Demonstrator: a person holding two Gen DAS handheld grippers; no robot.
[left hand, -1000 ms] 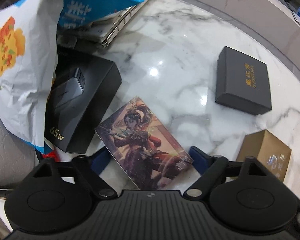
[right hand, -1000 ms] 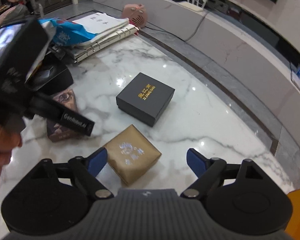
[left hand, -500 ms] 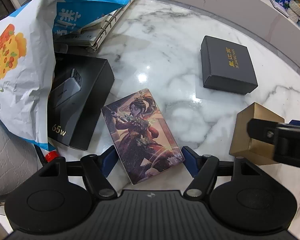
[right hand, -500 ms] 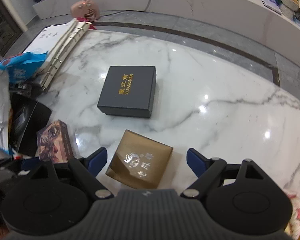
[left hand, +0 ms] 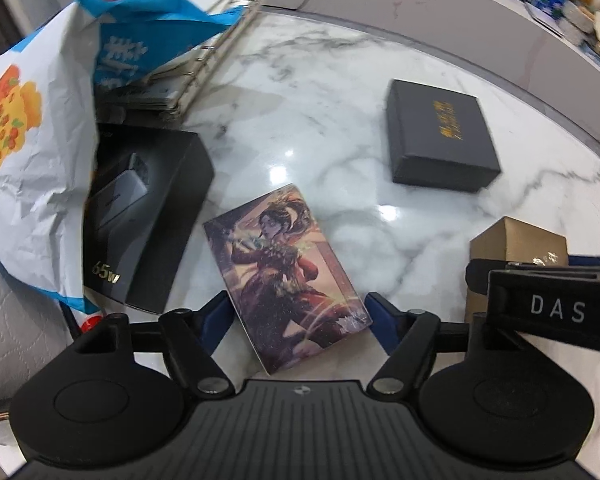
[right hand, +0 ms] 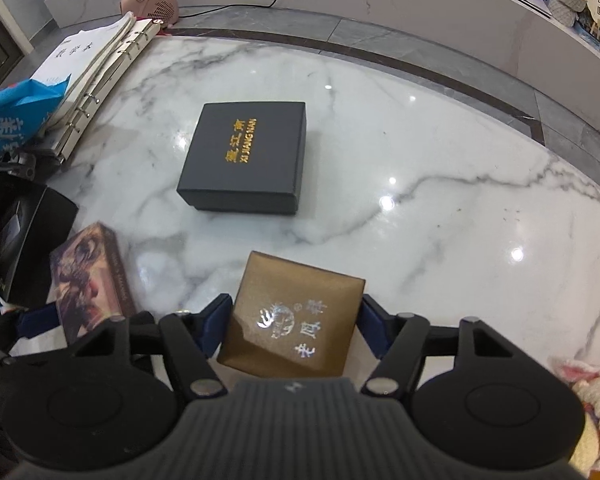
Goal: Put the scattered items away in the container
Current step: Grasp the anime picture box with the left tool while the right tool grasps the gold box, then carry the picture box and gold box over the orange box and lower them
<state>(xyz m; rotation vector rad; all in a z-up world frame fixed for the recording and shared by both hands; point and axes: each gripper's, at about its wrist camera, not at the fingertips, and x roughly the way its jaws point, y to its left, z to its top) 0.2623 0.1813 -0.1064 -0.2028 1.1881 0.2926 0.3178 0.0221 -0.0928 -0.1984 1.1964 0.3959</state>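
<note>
Pink heater (right hand: 150,3) in right view only

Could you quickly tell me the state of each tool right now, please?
Left tool: open, straddling the illustrated card box, not yet clamped.
Right tool: open, fingers on either side of the gold box, no clear grip.

Bright indoor light, white glare spots on the glossy marble table (right hand: 440,168), soft shadows beside boxes, fisheye-bent edges, left view motion-blurred
</note>
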